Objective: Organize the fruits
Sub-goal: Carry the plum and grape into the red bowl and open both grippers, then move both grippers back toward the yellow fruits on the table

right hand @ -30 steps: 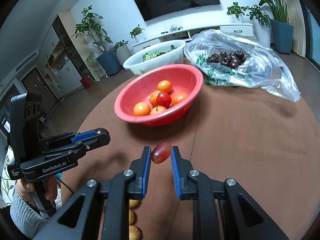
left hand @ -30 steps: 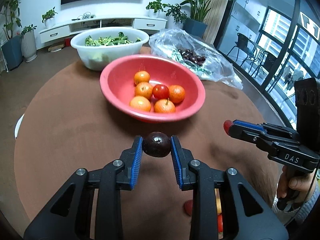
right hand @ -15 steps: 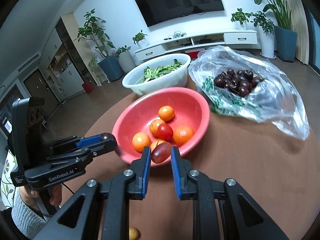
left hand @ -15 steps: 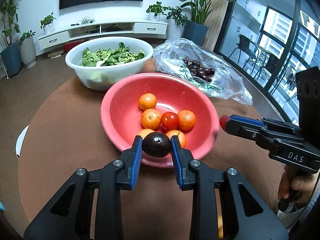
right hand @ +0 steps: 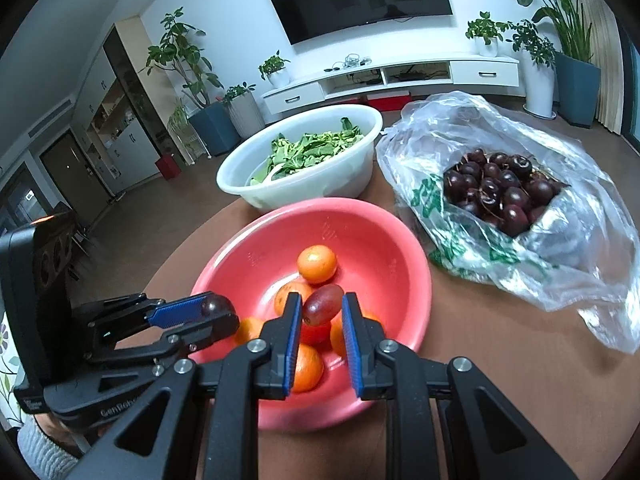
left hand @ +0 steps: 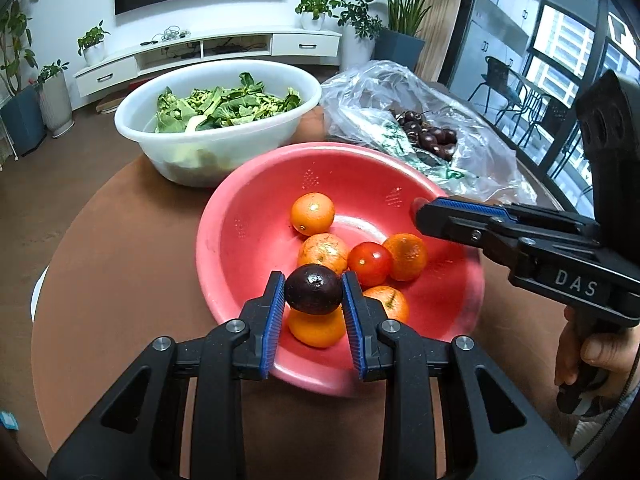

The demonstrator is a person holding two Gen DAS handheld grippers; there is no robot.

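A red bowl [left hand: 248,216] [right hand: 384,240] on the brown round table holds several oranges [left hand: 312,214] and a red tomato [left hand: 370,263]. My left gripper [left hand: 313,295] is shut on a dark round fruit [left hand: 313,289] and holds it over the bowl's near side. My right gripper [right hand: 321,311] is shut on a reddish-purple grape [right hand: 322,309] and holds it above the fruits in the bowl. Each gripper shows in the other's view, the right [left hand: 418,210] over the bowl's right rim, the left [right hand: 218,306] at its left rim.
A white basin of green leaves [left hand: 216,120] [right hand: 304,160] stands behind the bowl. A clear plastic bag of dark cherries [left hand: 428,136] [right hand: 500,192] lies to the right. The table edge [left hand: 52,280] curves close on the left.
Both grippers have moved forward with their fruits, from above the bare table in front of the bowl to over the bowl itself.
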